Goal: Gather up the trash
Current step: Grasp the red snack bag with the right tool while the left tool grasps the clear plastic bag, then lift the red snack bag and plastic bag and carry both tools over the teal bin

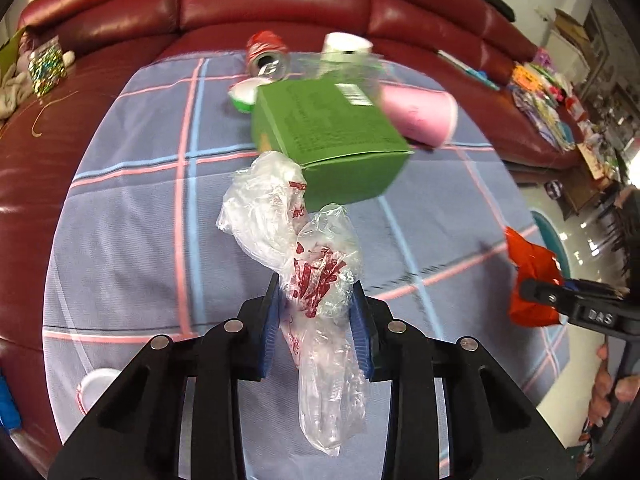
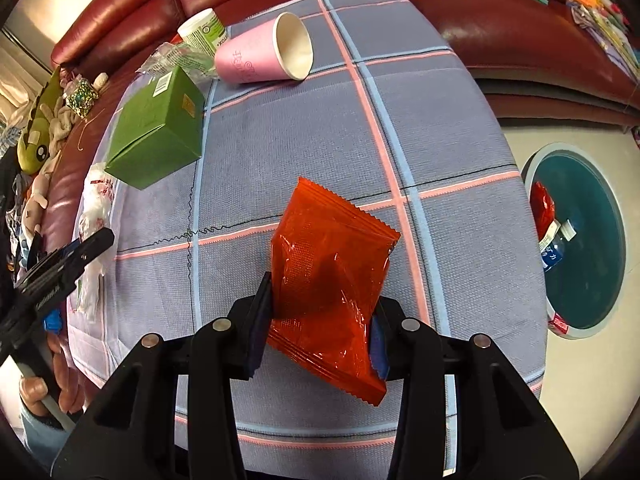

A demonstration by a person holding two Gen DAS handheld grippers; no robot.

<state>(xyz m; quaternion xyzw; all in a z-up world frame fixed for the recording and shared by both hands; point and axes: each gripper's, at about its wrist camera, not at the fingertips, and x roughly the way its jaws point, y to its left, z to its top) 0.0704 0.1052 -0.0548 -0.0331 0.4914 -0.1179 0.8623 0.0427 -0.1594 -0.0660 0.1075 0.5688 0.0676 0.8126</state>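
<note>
Right wrist view: the right gripper (image 2: 316,322) clamps one orange wrapper (image 2: 328,276) at centre, and the teal bin (image 2: 580,236) at right holds a red packet and a bottle. Left wrist view: the left gripper (image 1: 316,320) pinches one clear plastic bag (image 1: 308,264); one green box (image 1: 332,140), one pink cup (image 1: 420,118) and one can (image 1: 266,56) lie on the checked cloth (image 1: 132,220) above.

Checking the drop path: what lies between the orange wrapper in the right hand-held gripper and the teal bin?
Only bare checked cloth between the orange wrapper and the teal bin, shown in the right wrist view.
</note>
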